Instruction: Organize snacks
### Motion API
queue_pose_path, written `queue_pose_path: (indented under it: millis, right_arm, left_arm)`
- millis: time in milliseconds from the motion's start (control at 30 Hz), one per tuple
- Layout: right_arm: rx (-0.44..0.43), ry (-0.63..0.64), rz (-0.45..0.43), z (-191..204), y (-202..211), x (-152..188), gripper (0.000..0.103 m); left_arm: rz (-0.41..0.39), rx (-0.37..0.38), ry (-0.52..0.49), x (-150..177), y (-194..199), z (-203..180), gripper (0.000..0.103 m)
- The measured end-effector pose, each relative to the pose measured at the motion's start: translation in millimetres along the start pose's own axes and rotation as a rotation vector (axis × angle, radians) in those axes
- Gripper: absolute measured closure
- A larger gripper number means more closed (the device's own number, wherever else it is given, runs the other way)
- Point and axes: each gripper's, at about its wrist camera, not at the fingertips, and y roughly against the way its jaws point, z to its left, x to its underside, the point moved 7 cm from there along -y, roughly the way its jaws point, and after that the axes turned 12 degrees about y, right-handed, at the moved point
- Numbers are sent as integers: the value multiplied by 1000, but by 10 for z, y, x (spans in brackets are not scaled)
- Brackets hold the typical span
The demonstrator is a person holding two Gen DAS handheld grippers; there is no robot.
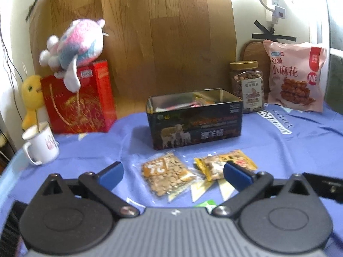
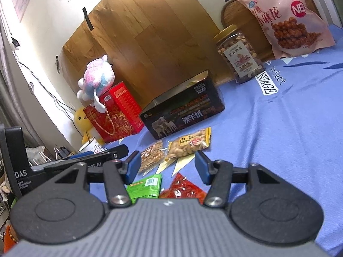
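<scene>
The left gripper [image 1: 173, 174] stood wide open over the blue cloth [image 1: 278, 150], nothing between its blue pads [image 1: 111, 174]. Just ahead of it, between the fingers, lay a clear packet of seeds [image 1: 165, 176]; the yellow peanut packet [image 1: 223, 165] lay partly behind its right pad. Beyond both packets sat the open black tin [image 1: 194, 120], with a few wrappers visible inside. Farther off to the left stood a white mug [image 1: 40, 144], a red gift box [image 1: 79, 100] and a pink-and-blue plush toy [image 1: 75, 47] on top of it. Far right stood a nut jar [image 1: 246, 85] and a pink bag of fried dough twists [image 1: 297, 75].

The right gripper [image 2: 168, 167] was about half open and empty. Close below its fingers lay a green packet [image 2: 145, 186] and a red packet [image 2: 184, 188]. Ahead of its fingertips lay the seed and peanut packets, then the tin behind them. The left gripper's body showed at its left side.
</scene>
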Motion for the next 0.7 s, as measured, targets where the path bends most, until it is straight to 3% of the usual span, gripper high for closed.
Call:
queue_pose_path:
  millis: [300,500,700]
  right_arm:
    - [-3,-7,-13,-15,42,-18,41]
    - [-11,-11,-18,3,55,-24,41]
    - [-18,-7,-22,24,63,-33,41]
  left_arm:
    - [67,-45,128,-21,-32,146,0]
    - [39,-139,72,-25,-8,179,0]
    - [31,-175,32,-37,-14,198,0]
